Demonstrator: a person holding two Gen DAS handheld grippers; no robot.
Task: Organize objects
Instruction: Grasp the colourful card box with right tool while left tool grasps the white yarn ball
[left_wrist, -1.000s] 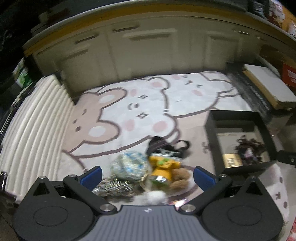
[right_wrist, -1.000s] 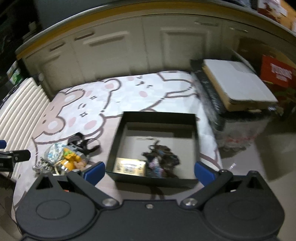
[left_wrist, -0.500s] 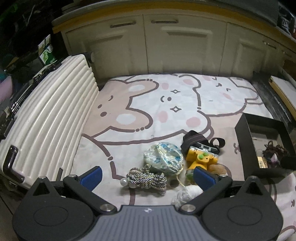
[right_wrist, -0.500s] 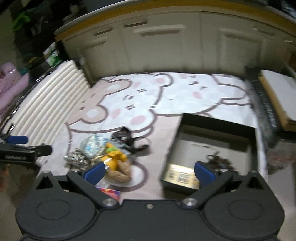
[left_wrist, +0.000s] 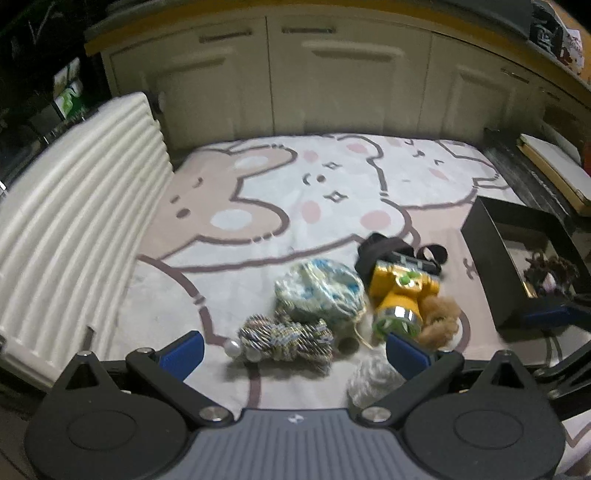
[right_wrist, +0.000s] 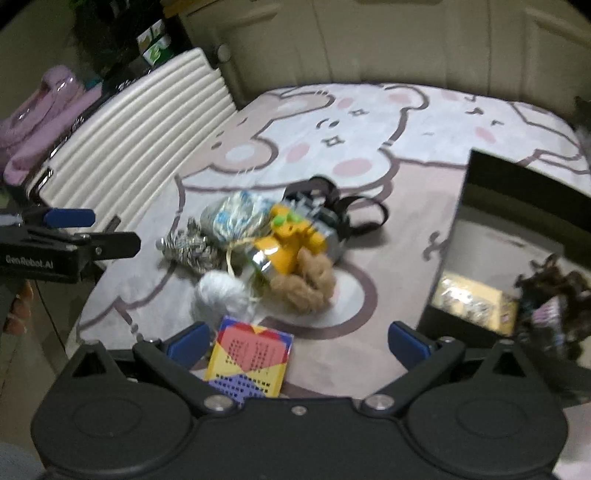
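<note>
A heap of small items lies on the cartoon rug (left_wrist: 332, 177): a yellow toy camera (left_wrist: 400, 291) (right_wrist: 284, 240) with a black strap, a blue-patterned pouch (left_wrist: 319, 288) (right_wrist: 236, 218), a braided scrunchie (left_wrist: 284, 341) (right_wrist: 188, 249), a brown fluffy scrunchie (right_wrist: 310, 280), a white fluffy ball (right_wrist: 221, 295) and a colourful card box (right_wrist: 249, 360). A black box (left_wrist: 484, 251) (right_wrist: 491, 206) at right holds a dark hairpiece (right_wrist: 546, 291) and a gold packet (right_wrist: 469, 301). My left gripper (left_wrist: 293, 352) hovers open over the heap's near edge. My right gripper (right_wrist: 297, 343) hangs open above the card box.
A ribbed white suitcase (left_wrist: 70, 225) (right_wrist: 133, 136) lies along the rug's left side. Cream cabinet doors (left_wrist: 332, 81) close off the far end. Flat cardboard on a dark wrapped bundle (left_wrist: 546, 170) sits at far right. Pink bags (right_wrist: 40, 110) lie beyond the suitcase.
Both views have swung left and come closer to the heap. In the right wrist view the black box slid to the right edge and the card box came between the fingers.
</note>
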